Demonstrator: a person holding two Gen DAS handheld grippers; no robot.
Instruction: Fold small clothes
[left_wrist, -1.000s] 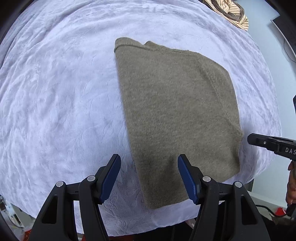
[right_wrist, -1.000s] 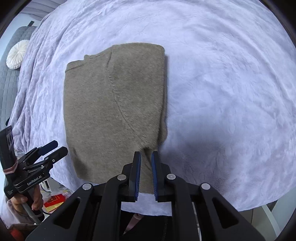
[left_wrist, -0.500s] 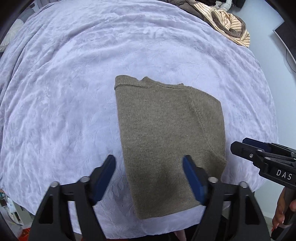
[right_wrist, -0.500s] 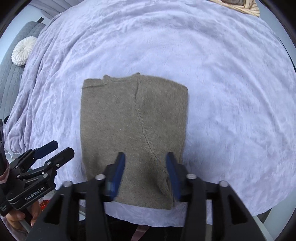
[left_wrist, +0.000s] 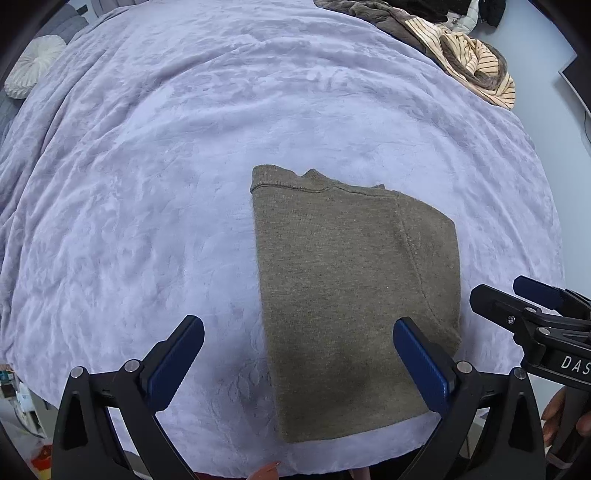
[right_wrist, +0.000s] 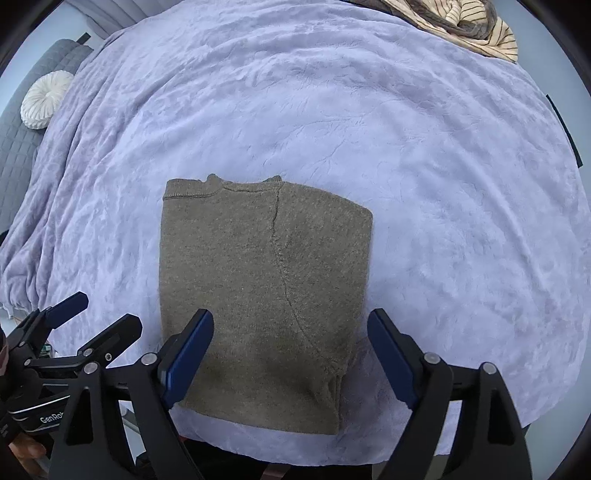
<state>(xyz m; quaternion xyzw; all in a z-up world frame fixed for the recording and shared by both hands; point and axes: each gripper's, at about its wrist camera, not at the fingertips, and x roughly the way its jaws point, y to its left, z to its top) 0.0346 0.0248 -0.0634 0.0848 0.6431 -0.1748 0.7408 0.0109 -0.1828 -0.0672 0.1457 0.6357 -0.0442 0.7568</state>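
An olive-brown knit sweater (left_wrist: 351, 288) lies folded into a tall rectangle on the lavender bedspread (left_wrist: 147, 184), near the front edge; it also shows in the right wrist view (right_wrist: 258, 288). My left gripper (left_wrist: 295, 362) is open and empty, held above the sweater's near left part. My right gripper (right_wrist: 291, 354) is open and empty above the sweater's near right part. Each gripper shows in the other's view: the right one (left_wrist: 532, 306) at the sweater's right, the left one (right_wrist: 88, 321) at its left.
A pile of striped and dark clothes (left_wrist: 465, 55) lies at the far right of the bed, also in the right wrist view (right_wrist: 469, 22). A round white cushion (right_wrist: 46, 99) rests on a grey seat at the far left. The bed's front edge is just below the sweater.
The right gripper has opened from shut. Both grippers have lifted and pulled back from the sweater, which stays flat on the bed and now looks smaller.
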